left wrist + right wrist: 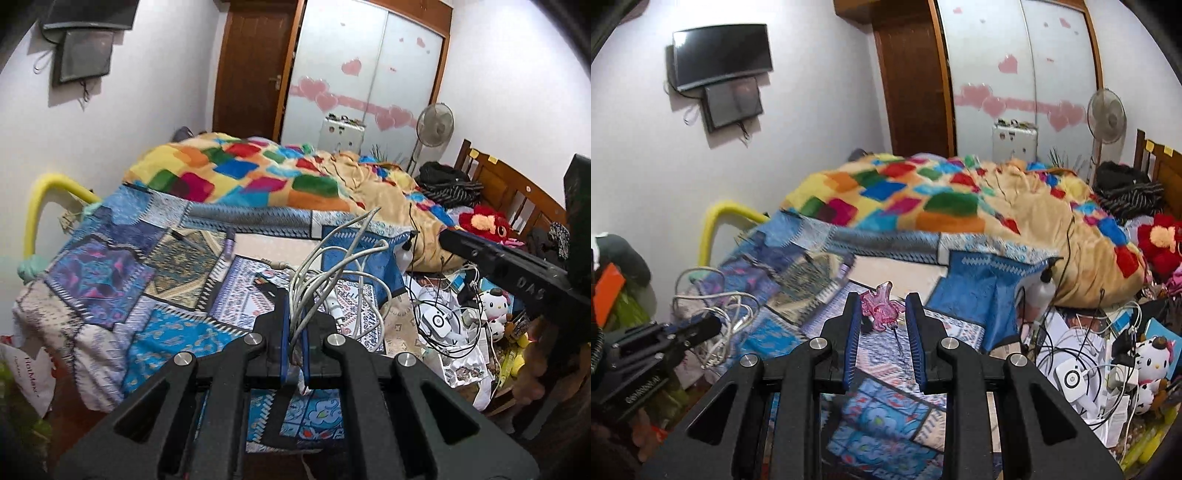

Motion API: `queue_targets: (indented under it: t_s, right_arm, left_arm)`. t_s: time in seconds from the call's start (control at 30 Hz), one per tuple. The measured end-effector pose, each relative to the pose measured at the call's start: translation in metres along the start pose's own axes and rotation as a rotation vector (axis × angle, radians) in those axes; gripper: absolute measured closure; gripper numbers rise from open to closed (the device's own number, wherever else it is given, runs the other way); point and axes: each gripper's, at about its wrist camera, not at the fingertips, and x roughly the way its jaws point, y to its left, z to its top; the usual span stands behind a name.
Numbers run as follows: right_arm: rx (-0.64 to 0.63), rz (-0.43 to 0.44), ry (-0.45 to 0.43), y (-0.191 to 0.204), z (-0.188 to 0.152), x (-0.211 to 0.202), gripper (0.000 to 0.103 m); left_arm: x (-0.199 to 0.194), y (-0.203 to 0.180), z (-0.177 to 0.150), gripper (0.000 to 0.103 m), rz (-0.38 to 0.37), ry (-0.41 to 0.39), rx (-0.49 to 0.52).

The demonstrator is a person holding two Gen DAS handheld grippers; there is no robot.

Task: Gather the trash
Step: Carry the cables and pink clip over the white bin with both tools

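In the left wrist view my left gripper (295,301) is shut on a tangled bundle of white cables (332,266), which loops up and to the right above the patchwork bed sheet (173,332). In the right wrist view my right gripper (882,301) is shut on a crumpled pink plastic wrapper (881,310) that spans the gap between its blue pads; a thin dark stick (897,341) hangs below it. Each view shows the other hand's tool: the right gripper (495,264) at the right edge, the left gripper (694,330) with the cables (716,306) at the left.
A colourful blanket (258,173) is heaped on the far half of the bed. At the right lies clutter: black cables, a white device (437,319), papers and a cat plush (493,306). A yellow padded rail (48,199) stands left; a fan (436,123) and wardrobe stand behind.
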Motion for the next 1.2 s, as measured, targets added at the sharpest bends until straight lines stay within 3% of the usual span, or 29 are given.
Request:
queue_targets:
  t_s: [0.3,0.63,0.83,1.2]
  right_arm:
    - [-0.054,0.062,-0.063,0.055,-0.003,-0.050,0.081]
    - [-0.136,0.156,-0.065,0.124,-0.022,-0.069,0.081]
    - [-0.170,0.234,-0.018,0.169,-0.038,-0.063,0.081]
    - [-0.259,0.358,0.131,0.250,-0.078,-0.024,0.081]
  left_arm:
    - [-0.071,0.035,-0.021,0.099,0.071,-0.048,-0.041]
    - [-0.139,0.090,-0.067,0.099,0.175,-0.059,-0.114]
    - [-0.165,0.130,-0.096,0.099,0.255,-0.048,-0.154]
    - [-0.177,0.194,-0.140,0.099,0.321,0.023,-0.230]
